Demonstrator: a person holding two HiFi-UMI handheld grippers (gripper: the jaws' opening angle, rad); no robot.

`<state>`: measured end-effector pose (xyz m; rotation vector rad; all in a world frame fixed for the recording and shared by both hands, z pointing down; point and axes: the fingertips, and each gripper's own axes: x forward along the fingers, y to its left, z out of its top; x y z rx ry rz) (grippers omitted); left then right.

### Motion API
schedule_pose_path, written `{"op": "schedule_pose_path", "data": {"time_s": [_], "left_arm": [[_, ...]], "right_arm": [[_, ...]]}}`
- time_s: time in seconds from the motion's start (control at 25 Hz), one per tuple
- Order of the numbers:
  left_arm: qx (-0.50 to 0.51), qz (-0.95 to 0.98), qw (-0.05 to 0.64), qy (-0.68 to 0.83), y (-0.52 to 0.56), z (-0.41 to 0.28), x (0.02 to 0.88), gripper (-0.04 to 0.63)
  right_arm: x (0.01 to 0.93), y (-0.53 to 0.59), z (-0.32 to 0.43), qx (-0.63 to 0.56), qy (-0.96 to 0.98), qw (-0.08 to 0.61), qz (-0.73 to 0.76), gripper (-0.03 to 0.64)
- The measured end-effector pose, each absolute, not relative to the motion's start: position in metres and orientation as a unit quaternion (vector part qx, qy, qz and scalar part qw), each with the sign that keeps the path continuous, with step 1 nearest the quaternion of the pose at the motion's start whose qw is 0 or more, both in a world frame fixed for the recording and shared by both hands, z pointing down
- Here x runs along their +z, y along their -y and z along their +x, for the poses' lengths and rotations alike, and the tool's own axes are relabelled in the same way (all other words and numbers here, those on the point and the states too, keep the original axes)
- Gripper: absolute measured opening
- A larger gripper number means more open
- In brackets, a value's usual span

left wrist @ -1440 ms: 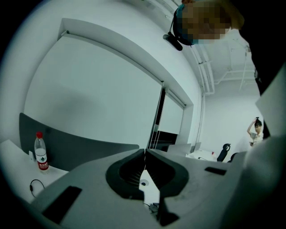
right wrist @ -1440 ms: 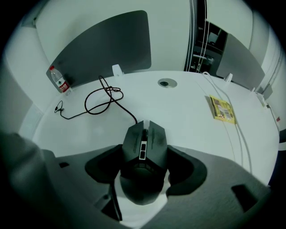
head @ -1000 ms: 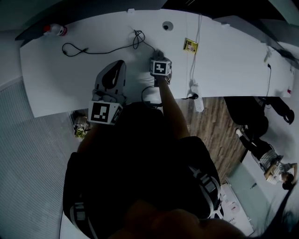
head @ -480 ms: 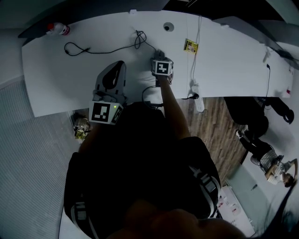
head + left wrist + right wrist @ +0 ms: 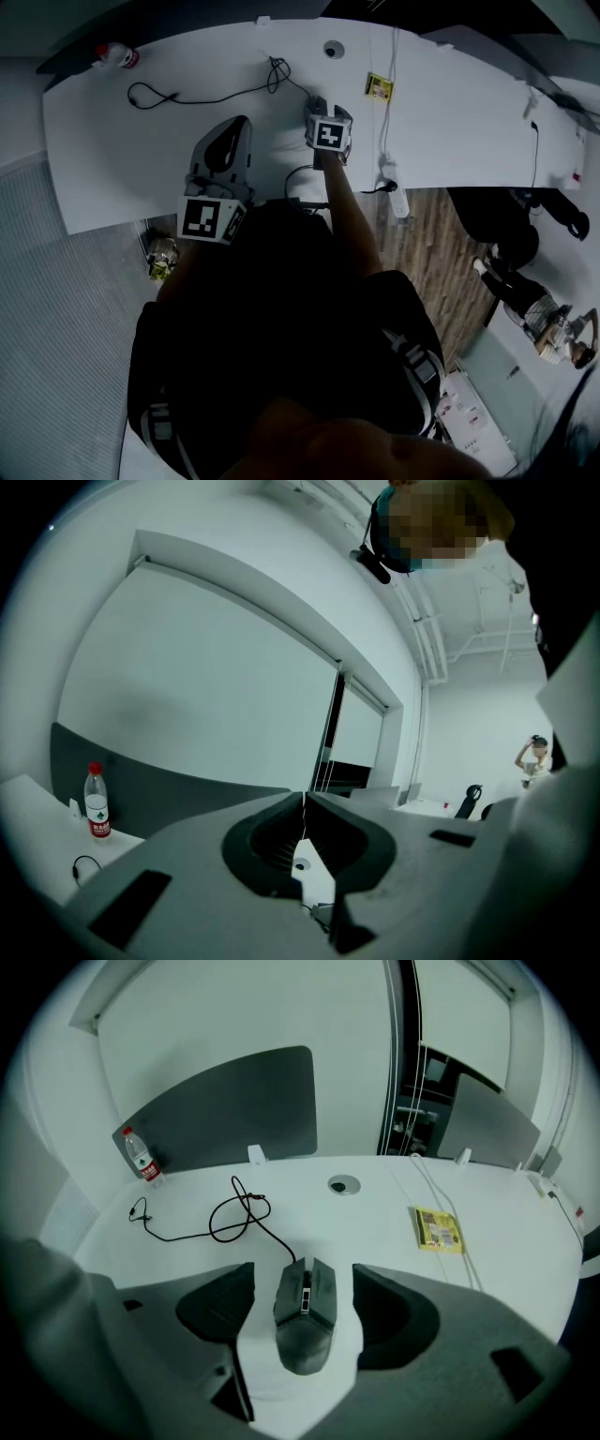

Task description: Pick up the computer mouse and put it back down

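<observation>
Matt plastic mouse [image 5: 305,1321], smooth desk [image 5: 370,1221]

mouse [image 5: 305,1321]: dark grey | table [image 5: 375,1215]: white | label [image 5: 436,1229]: yellow | bottle cap [image 5: 127,1131]: red

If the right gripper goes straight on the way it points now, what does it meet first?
Most likely the computer mouse, which lies on the table between the open jaws of the right gripper; depth is hard to judge.

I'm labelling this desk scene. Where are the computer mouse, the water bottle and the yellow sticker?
computer mouse [image 5: 303,1335], right gripper view, rear of its shell
water bottle [image 5: 142,1160], right gripper view, mid-body
yellow sticker [image 5: 437,1229], right gripper view, its middle
</observation>
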<state>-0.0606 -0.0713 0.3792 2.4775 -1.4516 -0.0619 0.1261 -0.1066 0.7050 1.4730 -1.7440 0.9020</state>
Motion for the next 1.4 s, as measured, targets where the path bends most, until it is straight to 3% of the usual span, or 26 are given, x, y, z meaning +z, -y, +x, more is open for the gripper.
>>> {"op": "schedule_pose_path", "data": {"time_s": [0.16,0.24,0.76,1.4], "left_arm": [[-0.026,0.858,0.127,0.497,0.065,-0.058,0.372,0.008],[-0.027,0.858,0.124,0.498,0.063,-0.057,0.369,0.008],[-0.041,0.861,0.107,0.495,0.048,-0.052,0.351,0.008],[-0.052,0.864,0.093,0.493,0.045,-0.047,0.344,0.008]], "right_arm": [[0.687,0.102,0.131,0.334,0.668,0.330,0.577,0.301],[0.677,0.101,0.132,0.325,0.672,0.320,0.584,0.236],[0.584,0.099,0.136,0.272,0.694,0.229,0.625,0.018],[0.424,0.066,0.116,0.193,0.754,0.062,0.624,0.002]]}}
